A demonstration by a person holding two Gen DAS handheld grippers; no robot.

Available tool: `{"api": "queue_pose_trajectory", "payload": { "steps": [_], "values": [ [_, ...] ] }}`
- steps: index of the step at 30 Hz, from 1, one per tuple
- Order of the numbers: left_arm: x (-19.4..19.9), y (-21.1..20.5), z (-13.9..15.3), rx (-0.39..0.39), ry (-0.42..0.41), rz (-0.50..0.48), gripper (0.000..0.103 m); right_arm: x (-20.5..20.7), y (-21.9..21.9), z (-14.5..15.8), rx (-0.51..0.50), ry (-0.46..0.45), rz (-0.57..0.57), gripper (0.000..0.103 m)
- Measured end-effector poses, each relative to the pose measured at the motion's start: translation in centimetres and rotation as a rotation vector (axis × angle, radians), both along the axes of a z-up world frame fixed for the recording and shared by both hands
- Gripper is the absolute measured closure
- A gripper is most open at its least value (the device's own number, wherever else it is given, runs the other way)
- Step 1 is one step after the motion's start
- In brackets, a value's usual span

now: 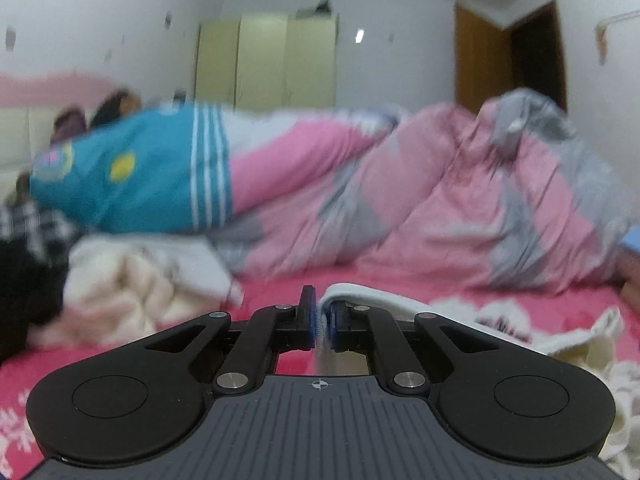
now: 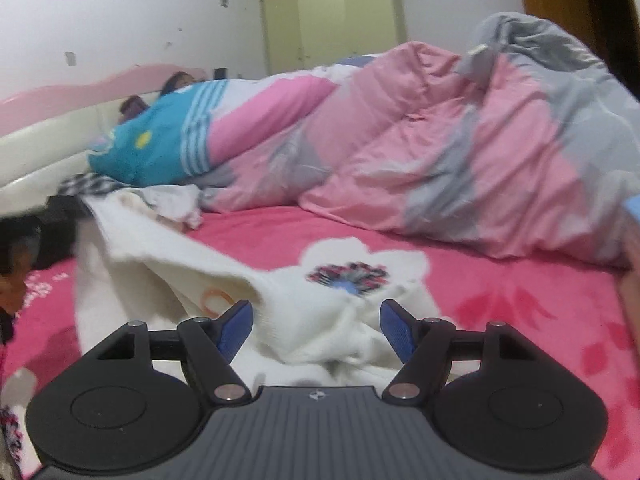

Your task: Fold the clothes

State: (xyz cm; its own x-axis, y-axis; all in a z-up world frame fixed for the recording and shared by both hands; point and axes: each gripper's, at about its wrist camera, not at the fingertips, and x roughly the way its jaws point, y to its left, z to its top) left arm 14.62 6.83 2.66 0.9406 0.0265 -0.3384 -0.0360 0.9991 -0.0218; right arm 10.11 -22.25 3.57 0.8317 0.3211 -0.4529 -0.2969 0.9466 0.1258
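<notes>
A cream-white knitted garment (image 2: 256, 300) lies spread on the pink flowered bed sheet (image 2: 520, 304) in the right wrist view. My right gripper (image 2: 316, 328) stands open just above its bunched near part, blue pads (image 2: 394, 330) on either side of a fold. In the left wrist view my left gripper (image 1: 320, 322) is shut on a white edge of the garment (image 1: 376, 302), which drapes off to the right over the sheet (image 1: 272, 292). More cream cloth (image 1: 580, 344) shows at the right edge.
A crumpled pink and grey quilt (image 2: 460, 152) fills the far side of the bed, with a teal striped cover (image 2: 160, 148) and a person lying under it. A pile of cream and white clothes (image 1: 132, 280) and dark items (image 1: 24, 280) sit at left. A wardrobe (image 1: 264, 60) stands at the back.
</notes>
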Motion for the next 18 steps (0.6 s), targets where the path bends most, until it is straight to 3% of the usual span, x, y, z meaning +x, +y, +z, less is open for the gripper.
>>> {"api": "queue_pose_trajectory", "payload": {
  "steps": [6, 9, 11, 14, 18],
  "values": [
    [1.3, 0.8, -3.2, -0.012, 0.097, 0.036, 0.097, 4.3, 3.6, -1.4, -0.017, 0.087, 0.072, 0.034],
    [0.9, 1.0, -3.9, 0.001, 0.099, 0.03, 0.097, 6.6, 3.8, -2.5, -0.03, 0.157, 0.024, 0.052],
    [1.0, 1.1, -4.3, 0.008, 0.096, 0.02, 0.097, 7.6, 3.2, -2.8, 0.006, 0.191, -0.008, 0.073],
    [1.3, 1.3, -4.8, 0.005, 0.097, 0.009, 0.097, 8.4, 2.2, -2.4, 0.061, 0.188, -0.048, 0.081],
    [2.2, 1.2, -5.3, -0.006, 0.093, 0.002, 0.097, 9.8, 2.0, -0.7, 0.048, 0.134, -0.081, 0.086]
  ]
}}
